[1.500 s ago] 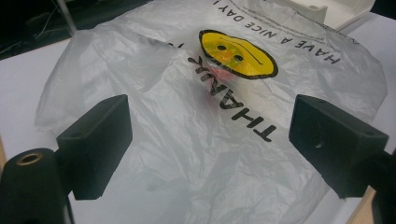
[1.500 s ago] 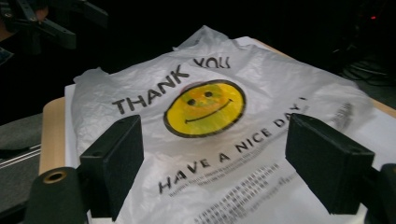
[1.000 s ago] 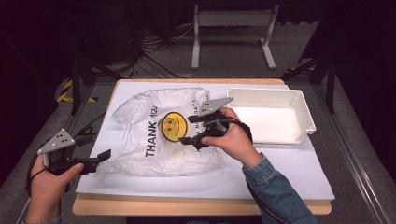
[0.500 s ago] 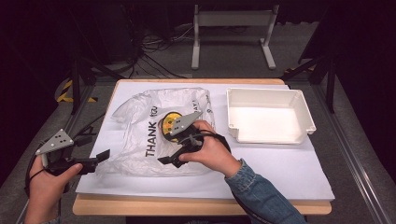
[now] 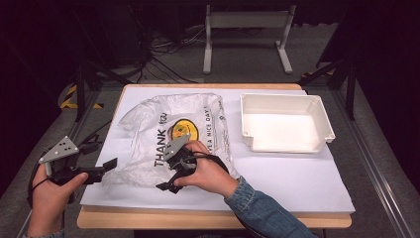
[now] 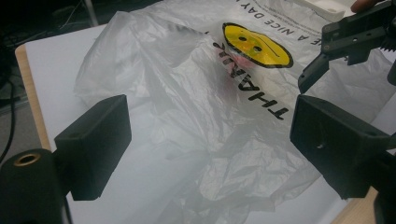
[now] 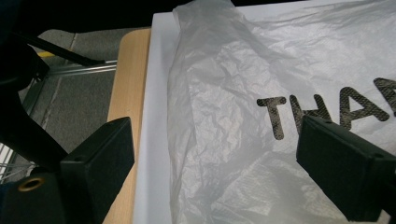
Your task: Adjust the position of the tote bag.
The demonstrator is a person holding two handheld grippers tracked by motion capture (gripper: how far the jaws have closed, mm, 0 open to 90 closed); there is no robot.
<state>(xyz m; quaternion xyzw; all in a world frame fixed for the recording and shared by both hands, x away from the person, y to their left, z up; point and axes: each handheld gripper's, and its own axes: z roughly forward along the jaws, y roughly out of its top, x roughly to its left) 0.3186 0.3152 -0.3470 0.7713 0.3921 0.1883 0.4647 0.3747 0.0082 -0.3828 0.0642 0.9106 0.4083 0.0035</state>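
A crumpled clear plastic bag (image 5: 163, 144) printed THANK YOU, with a yellow smiley face (image 5: 182, 130), lies on the white sheet at centre left. My right gripper (image 5: 168, 182) hovers low over the bag's near edge. Its jaws have just been opening, and in the right gripper view they stand wide (image 7: 215, 158) with only bag film (image 7: 224, 107) below them. My left gripper (image 5: 105, 168) waits open at the bag's left front corner. In the left gripper view its jaws (image 6: 210, 126) frame the bag (image 6: 187, 107), the smiley face (image 6: 257, 44) lies beyond, and the right gripper's black fingers (image 6: 327, 56) show at the upper right.
An empty white tray (image 5: 317, 111) sits at the back right of the white sheet (image 5: 287, 173). The wooden table edge (image 7: 126, 79) runs just left of the bag, with grey floor and metal framing beyond it.
My right hand has come from beside the tray, left and toward the front, sinking over the bag's near edge. The left hand has stayed put.
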